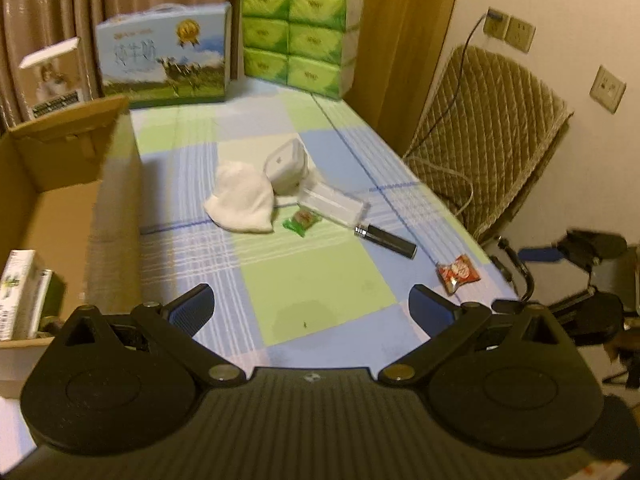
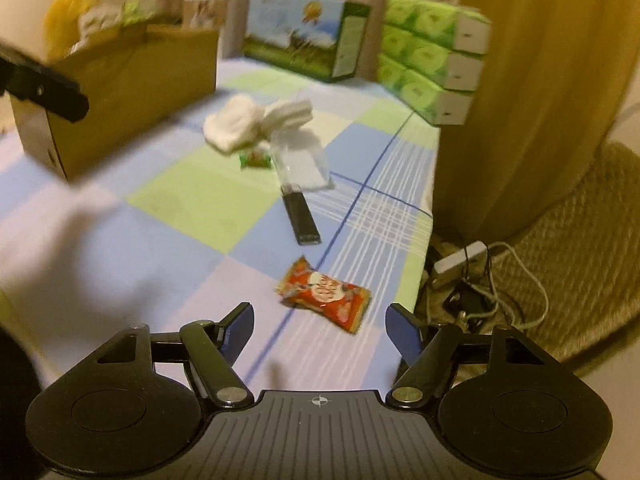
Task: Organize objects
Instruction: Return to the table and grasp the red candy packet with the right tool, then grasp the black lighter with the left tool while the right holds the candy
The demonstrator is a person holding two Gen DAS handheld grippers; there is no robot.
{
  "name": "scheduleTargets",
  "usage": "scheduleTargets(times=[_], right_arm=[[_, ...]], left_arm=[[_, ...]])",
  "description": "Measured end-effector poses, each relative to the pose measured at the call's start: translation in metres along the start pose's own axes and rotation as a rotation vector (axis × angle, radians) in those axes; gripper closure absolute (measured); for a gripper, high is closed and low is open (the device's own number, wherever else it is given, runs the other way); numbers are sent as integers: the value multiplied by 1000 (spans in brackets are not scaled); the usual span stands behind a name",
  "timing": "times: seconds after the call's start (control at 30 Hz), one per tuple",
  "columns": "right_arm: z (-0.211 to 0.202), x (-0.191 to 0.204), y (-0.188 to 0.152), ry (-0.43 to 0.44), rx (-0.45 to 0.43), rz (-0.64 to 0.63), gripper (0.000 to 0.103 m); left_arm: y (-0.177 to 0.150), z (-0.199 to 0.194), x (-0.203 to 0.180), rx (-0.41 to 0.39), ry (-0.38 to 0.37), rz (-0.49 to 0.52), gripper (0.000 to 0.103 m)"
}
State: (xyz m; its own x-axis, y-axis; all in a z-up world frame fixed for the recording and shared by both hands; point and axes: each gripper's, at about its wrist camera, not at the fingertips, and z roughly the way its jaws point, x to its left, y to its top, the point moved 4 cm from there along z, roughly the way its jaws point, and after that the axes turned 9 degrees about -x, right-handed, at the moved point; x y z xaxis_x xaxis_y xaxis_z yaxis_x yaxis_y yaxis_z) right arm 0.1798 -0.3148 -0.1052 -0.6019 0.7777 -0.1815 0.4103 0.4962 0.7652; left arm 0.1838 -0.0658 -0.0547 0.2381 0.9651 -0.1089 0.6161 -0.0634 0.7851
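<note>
A surface [image 1: 320, 280] covered in a blue-green checked cloth is shown under warm, dim light. Beige curtains [image 1: 48, 8] are hung behind; a quilted chair [image 1: 492, 136] and wall sockets [image 1: 520, 34] are seen beside it.

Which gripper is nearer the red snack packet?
Right. The right gripper sits just short of the red snack packet, both open; the left gripper is farther left.
</note>
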Motion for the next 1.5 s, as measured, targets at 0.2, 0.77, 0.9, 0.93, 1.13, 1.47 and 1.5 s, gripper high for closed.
scheduleTargets(times=[0.2, 0.77, 0.9, 0.93, 1.13, 1.47, 1.5], right_arm=[[44, -7, -9, 55, 36, -148, 35], [73, -20, 9, 150, 37, 106, 79], [88, -35, 26, 51, 13, 182, 79], [95, -37, 30, 30, 19, 179, 79], [123, -28, 44, 74, 55, 172, 79], [101, -33, 35, 85, 15, 280, 79], [98, -36, 33, 74, 14, 291, 79]], left_arm=[[-10, 37, -2, 51, -12, -1, 1], [-18, 63, 12, 82, -15, -59, 1], [-20, 62, 12, 86, -13, -55, 1], [-20, 62, 11, 85, -12, -52, 1], [-17, 65, 15, 76, -3, -57, 1], [-11, 109, -2, 64, -38, 61, 24], [-10, 117, -7, 60, -55, 92, 28]])
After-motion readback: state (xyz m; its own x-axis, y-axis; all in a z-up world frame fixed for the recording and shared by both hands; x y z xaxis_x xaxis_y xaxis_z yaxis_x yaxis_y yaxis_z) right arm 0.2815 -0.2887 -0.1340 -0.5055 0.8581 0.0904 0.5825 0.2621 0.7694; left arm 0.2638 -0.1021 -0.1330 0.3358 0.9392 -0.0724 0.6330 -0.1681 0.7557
